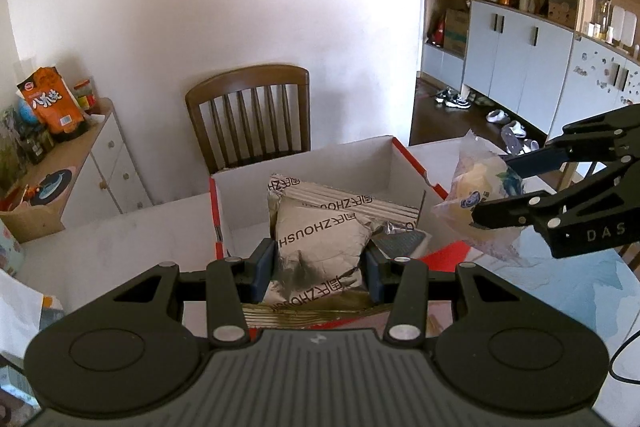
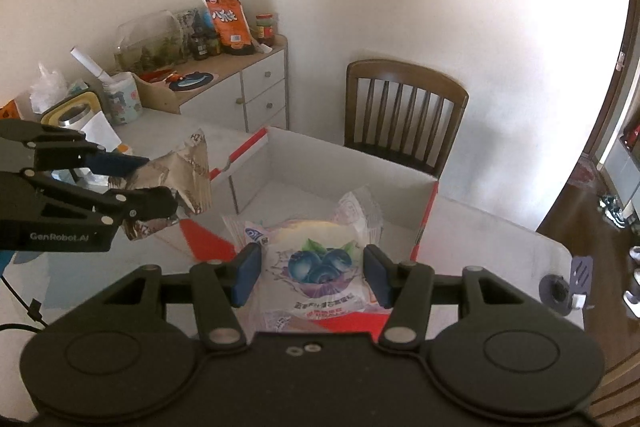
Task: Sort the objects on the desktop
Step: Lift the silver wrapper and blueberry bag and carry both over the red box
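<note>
At frame centre, above the open box, I carry a silver packet clenched in the left gripper and a blueberry bun clenched in the right gripper; next, lower and let go.

Silver foil packet and blueberry bread packet held over white box.

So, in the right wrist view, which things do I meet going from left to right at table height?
Left gripper shut on the silver packet → white box → blueberry packet held by the right gripper → wooden chair.
</note>
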Motion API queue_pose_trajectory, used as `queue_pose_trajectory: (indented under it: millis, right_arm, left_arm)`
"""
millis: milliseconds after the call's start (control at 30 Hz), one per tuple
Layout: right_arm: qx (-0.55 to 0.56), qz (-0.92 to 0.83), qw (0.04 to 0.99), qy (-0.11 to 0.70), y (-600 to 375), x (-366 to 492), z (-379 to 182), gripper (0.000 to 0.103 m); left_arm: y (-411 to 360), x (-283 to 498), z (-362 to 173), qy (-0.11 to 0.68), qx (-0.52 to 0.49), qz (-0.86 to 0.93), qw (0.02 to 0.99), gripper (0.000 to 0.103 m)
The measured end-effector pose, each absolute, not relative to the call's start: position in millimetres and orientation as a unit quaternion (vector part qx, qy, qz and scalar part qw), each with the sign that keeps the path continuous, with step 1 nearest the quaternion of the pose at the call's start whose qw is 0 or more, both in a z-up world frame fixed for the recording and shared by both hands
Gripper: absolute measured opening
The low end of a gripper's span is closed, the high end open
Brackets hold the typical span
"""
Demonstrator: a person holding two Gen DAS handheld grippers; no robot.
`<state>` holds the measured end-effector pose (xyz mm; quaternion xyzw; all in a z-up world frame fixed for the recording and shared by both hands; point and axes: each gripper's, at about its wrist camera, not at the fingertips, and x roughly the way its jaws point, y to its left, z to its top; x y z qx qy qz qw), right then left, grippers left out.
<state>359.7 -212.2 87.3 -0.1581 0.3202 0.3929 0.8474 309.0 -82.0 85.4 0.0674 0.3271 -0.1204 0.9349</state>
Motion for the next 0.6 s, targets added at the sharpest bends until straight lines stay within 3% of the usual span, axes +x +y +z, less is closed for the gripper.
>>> queue_pose_trajectory:
  millis: [600]
  right_arm:
    - [-0.177,0.391,0.834,0.347,-172,407,68,0.056]
  left_arm:
    - [-85,400,78,0.362,0.093,-0.119,0.920,0.045]
